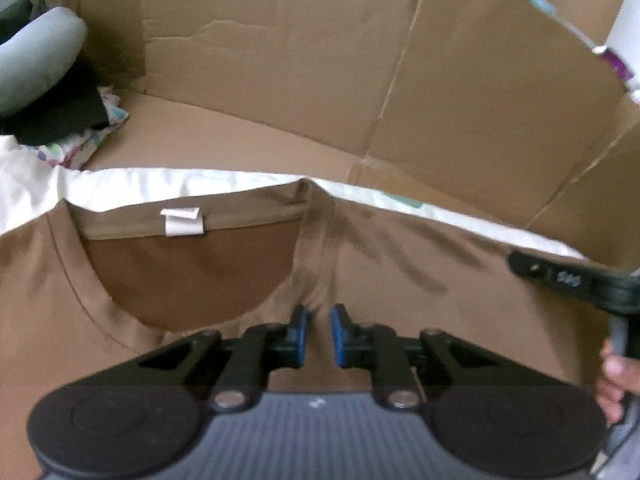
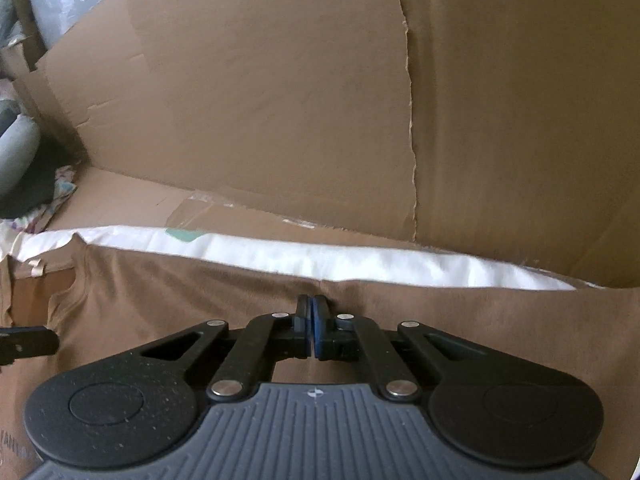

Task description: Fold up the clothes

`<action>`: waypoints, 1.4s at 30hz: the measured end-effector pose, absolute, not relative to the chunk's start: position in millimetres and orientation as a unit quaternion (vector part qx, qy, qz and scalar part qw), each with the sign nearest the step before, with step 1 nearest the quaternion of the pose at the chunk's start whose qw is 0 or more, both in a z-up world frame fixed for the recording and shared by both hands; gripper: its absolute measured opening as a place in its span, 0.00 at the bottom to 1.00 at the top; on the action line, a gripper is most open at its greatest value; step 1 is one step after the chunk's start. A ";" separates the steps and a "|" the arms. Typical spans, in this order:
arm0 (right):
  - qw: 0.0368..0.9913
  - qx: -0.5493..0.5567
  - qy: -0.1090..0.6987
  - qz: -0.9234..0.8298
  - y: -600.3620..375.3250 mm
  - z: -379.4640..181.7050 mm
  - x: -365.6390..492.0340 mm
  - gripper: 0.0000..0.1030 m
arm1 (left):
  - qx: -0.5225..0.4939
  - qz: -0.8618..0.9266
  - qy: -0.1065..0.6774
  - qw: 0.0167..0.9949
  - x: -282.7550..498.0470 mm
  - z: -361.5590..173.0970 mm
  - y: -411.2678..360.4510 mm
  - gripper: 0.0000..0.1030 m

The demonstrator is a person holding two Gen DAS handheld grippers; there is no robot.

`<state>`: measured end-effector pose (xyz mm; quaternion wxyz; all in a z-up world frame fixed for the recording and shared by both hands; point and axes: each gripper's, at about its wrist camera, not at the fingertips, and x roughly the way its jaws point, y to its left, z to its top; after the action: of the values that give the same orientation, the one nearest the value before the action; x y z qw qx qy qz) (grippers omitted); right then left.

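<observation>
Fabric of a tan T-shirt [image 1: 400,248] lies spread flat on a white cloth [image 1: 140,188] inside a cardboard enclosure [image 1: 320,60], its neckline and white label [image 1: 182,222] facing the left wrist camera. The left gripper [image 1: 319,334] sits just right of the neck opening, its blue-padded jaws drawn close, a ridge of shirt fabric bunched up between them; whether the pads actually press on it is hard to judge through the blur. The right gripper [image 2: 311,326] meets the shirt's far edge toward the sleeve side, jaws drawn fully together on a small fold of fabric at the hem line. At the right edge of the left view, a person's fingers [image 1: 614,380] grip the other tool's handle, cut off by the frame. A heap of dark and patterned clothing [image 1: 60,120] lies at the far left, too smeared to identify. The shirt's lower half is hidden beneath both gripper bodies.
</observation>
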<state>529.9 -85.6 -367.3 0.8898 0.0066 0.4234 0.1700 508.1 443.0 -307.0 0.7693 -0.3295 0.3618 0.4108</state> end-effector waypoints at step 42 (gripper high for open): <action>0.887 0.118 0.402 0.192 -160.0 -328.3 508.5 0.44 | -0.236 0.416 0.315 0.819 524.9 -265.9 456.5 0.09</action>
<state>508.5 -160.0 -328.3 0.8874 0.1181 0.4022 0.1916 524.9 456.5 -265.9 0.8193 -0.2365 0.3152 0.4165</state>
